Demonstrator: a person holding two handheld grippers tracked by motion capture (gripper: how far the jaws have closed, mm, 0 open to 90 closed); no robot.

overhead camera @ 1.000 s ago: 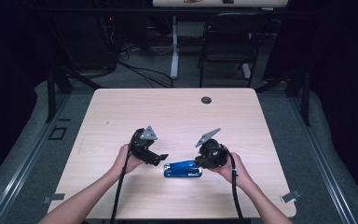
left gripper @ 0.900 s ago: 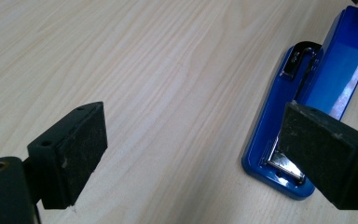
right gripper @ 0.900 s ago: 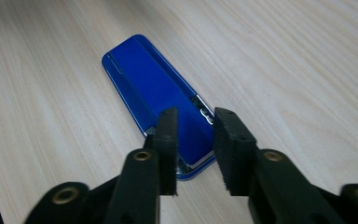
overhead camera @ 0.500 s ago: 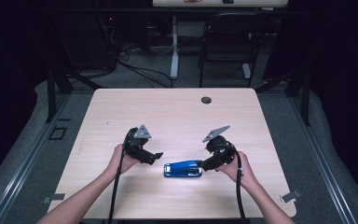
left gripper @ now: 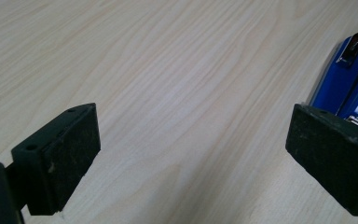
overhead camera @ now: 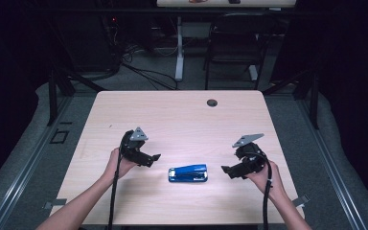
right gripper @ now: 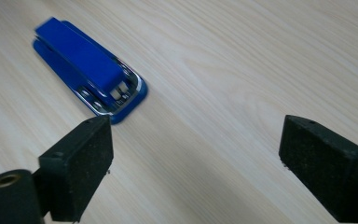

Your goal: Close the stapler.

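Observation:
A blue stapler lies flat on the light wooden table, near the front middle, with nothing touching it. My left gripper sits to its left, a short gap away. In the left gripper view the stapler's end shows behind the right jaw, and the left gripper has just opened a little wider with only bare wood between its jaws. My right gripper is to the stapler's right, apart from it. The right gripper has just been opening and stands wide, nothing between its jaws; the stapler lies beyond its left jaw.
A small black round grommet sits near the table's far edge. Beyond the table stand a dark chair and cables on the floor. Bare wood stretches across the far half of the table.
The right gripper has opened, come off the stapler's right end and pulled back to the right. The left gripper has drifted left, away from the stapler. The stapler stays on the table.

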